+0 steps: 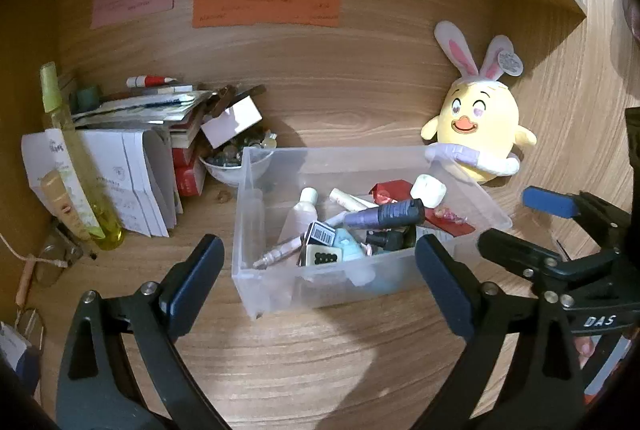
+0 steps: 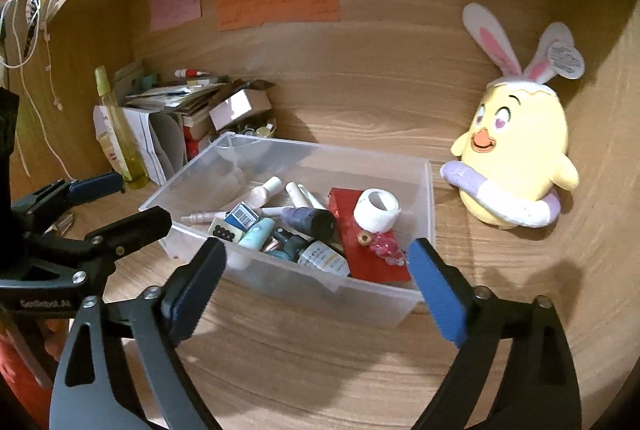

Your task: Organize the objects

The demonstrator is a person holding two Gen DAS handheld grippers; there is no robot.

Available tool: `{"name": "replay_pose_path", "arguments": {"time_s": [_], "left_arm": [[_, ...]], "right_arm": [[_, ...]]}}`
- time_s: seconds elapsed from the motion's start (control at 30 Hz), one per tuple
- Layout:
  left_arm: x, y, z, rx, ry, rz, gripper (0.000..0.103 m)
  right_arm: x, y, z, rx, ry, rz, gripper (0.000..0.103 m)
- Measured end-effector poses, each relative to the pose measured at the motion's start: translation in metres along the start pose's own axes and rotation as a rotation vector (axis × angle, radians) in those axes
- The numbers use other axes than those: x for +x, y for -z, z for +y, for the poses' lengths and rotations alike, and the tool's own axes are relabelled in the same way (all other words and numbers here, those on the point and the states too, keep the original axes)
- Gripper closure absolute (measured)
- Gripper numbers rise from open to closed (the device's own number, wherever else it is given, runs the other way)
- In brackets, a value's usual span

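Note:
A clear plastic bin [image 1: 340, 151] [image 2: 304, 292] stands on the wooden desk, holding several small items: a purple tube [image 1: 384, 216], small bottles, a red packet [image 2: 372, 262] and a white tape roll [image 2: 378, 208]. My left gripper [image 1: 320, 250] is open just in front of the bin's near wall, with nothing between its pads. My right gripper [image 2: 318, 250] is open as well, before the bin's near right corner, and holds nothing. Each gripper shows in the other's view: the right one [image 1: 524, 226] at the bin's right, the left one [image 2: 120, 206] at its left.
A yellow plush chick with rabbit ears [image 1: 480, 118] [image 2: 520, 138] sits right of the bin. At the left are a yellow spray bottle [image 1: 68, 150] [image 2: 116, 126], stacked papers and boxes [image 1: 136, 166] and a white bowl [image 1: 232, 170]. Coloured notes [image 1: 264, 4] hang on the back wall under a shelf.

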State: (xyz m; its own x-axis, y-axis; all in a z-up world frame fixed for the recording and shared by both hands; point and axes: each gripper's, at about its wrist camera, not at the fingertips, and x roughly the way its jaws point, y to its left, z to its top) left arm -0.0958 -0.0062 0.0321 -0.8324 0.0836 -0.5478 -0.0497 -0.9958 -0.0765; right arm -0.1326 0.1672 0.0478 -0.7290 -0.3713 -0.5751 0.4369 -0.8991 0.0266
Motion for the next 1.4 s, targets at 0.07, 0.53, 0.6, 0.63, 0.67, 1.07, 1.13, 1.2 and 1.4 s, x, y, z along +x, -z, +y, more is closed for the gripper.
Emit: {"name": "replay_pose_path", "arguments": {"time_s": [0.07, 0.53, 0.6, 0.63, 0.67, 1.07, 1.13, 1.2, 1.4], "left_arm": [[0.0, 0.003, 0.001, -0.008, 0.002, 0.008, 0.006], [-0.003, 0.01, 0.007, -0.026, 0.007, 0.009, 0.005], [-0.004, 0.01, 0.006, -0.024, 0.007, 0.008, 0.006], [-0.004, 0.01, 0.006, -0.022, 0.007, 0.008, 0.005], [-0.004, 0.01, 0.006, -0.021, 0.006, 0.008, 0.005], [-0.001, 0.011, 0.004, -0.026, 0.009, 0.018, 0.005], [-0.001, 0.011, 0.005, -0.027, 0.011, 0.018, 0.005], [0.0, 0.012, 0.004, -0.028, 0.013, 0.019, 0.005], [0.0, 0.012, 0.004, -0.029, 0.012, 0.019, 0.005]], "right_arm": [[-0.004, 0.003, 0.0, 0.004, 0.019, -0.012, 0.003], [-0.014, 0.013, 0.002, 0.013, 0.024, -0.014, 0.003], [-0.014, 0.014, 0.002, 0.013, 0.024, -0.014, 0.002], [-0.014, 0.014, 0.003, 0.012, 0.023, -0.014, 0.002], [-0.013, 0.014, 0.003, 0.011, 0.022, -0.012, 0.002], [-0.011, 0.017, 0.003, 0.019, 0.017, 0.003, 0.002], [-0.011, 0.018, 0.002, 0.023, 0.016, 0.005, 0.002], [-0.01, 0.018, 0.002, 0.025, 0.015, 0.007, 0.002], [-0.01, 0.018, 0.001, 0.026, 0.015, 0.008, 0.002]]}}
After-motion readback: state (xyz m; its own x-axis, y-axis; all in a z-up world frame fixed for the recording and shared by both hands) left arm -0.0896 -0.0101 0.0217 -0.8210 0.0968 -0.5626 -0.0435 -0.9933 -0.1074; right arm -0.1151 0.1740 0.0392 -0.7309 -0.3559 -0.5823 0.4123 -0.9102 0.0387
